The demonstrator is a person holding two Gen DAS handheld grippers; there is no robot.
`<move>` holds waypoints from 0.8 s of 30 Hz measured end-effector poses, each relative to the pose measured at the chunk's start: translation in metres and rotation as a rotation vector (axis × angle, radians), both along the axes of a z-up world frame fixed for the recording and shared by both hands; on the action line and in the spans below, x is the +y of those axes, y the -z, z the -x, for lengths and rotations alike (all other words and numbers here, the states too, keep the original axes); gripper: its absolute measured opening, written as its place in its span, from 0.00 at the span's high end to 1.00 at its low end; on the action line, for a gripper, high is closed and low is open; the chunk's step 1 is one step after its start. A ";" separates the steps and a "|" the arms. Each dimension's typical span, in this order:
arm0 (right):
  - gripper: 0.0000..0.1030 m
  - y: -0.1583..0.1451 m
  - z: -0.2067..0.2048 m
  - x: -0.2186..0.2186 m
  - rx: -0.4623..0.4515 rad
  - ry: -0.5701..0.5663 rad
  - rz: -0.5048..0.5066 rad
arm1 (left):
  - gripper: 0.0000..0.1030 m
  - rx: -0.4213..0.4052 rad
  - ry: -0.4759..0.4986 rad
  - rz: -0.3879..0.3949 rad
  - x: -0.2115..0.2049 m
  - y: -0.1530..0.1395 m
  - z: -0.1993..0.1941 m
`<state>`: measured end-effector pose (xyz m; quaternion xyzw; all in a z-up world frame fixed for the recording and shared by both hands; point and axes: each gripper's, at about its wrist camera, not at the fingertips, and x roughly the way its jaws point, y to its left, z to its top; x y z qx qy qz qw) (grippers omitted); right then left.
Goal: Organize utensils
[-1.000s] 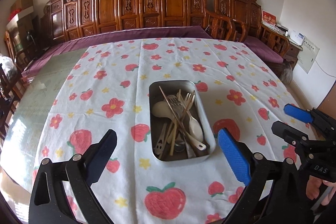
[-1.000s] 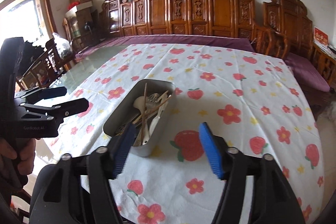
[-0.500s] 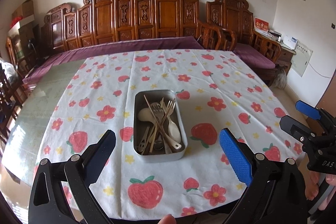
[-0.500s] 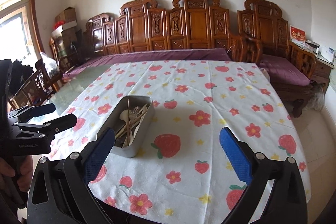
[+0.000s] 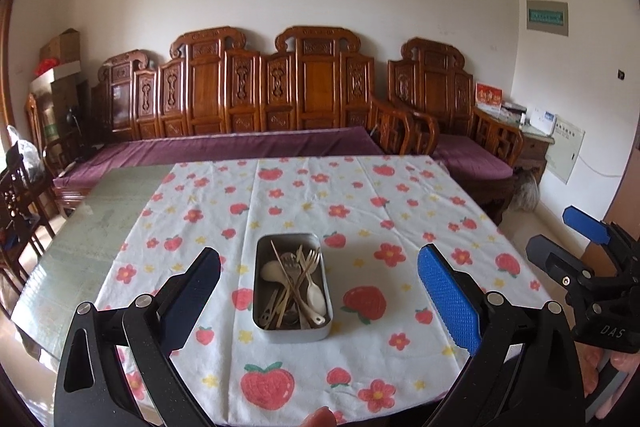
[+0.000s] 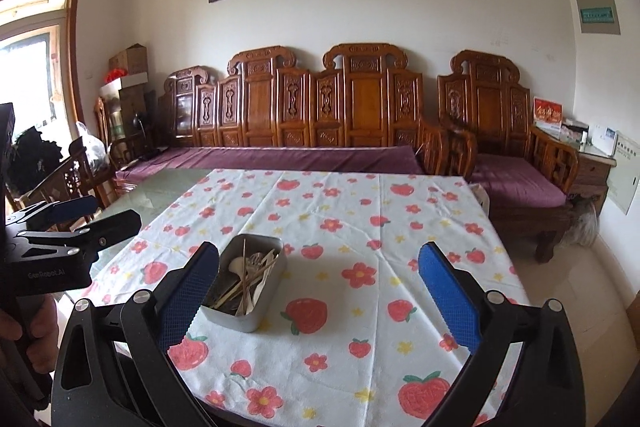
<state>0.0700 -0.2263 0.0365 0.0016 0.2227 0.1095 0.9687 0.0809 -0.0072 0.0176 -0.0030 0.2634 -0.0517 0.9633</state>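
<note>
A rectangular metal tin [image 5: 293,330] stands on the strawberry-print tablecloth [image 5: 360,219]. It holds a mixed pile of utensils [image 5: 294,281]: forks, white spoons and wooden chopsticks. The tin also shows in the right wrist view [image 6: 249,317], left of centre. My left gripper [image 5: 319,293] is open and empty, held back from the table's near edge, above the tin in the picture. My right gripper [image 6: 319,293] is open and empty, to the right of the tin. Each gripper shows at the edge of the other's view.
A carved wooden bench with purple cushions [image 5: 224,147] runs behind the table. A wooden armchair [image 6: 516,163] and a side cabinet [image 6: 592,167] stand at the right. Bare glass tabletop [image 5: 80,227] lies left of the cloth. Dark chairs [image 6: 76,171] crowd the left side.
Both grippers have pulled back and up from the table, so the tin looks smaller and farther. The right gripper's jaws have opened wider. The tin has not moved.
</note>
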 end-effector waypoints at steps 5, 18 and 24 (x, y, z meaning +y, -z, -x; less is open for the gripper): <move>0.03 -0.018 0.014 -0.002 -0.045 0.004 -0.016 | 0.07 -0.048 -0.011 0.004 0.004 -0.017 0.011; 0.03 -0.027 0.024 -0.004 -0.078 0.020 -0.023 | 0.07 -0.056 -0.022 -0.002 0.006 -0.016 0.020; 0.03 -0.026 0.024 -0.006 -0.078 0.020 -0.026 | 0.07 -0.057 -0.017 -0.002 0.006 -0.015 0.021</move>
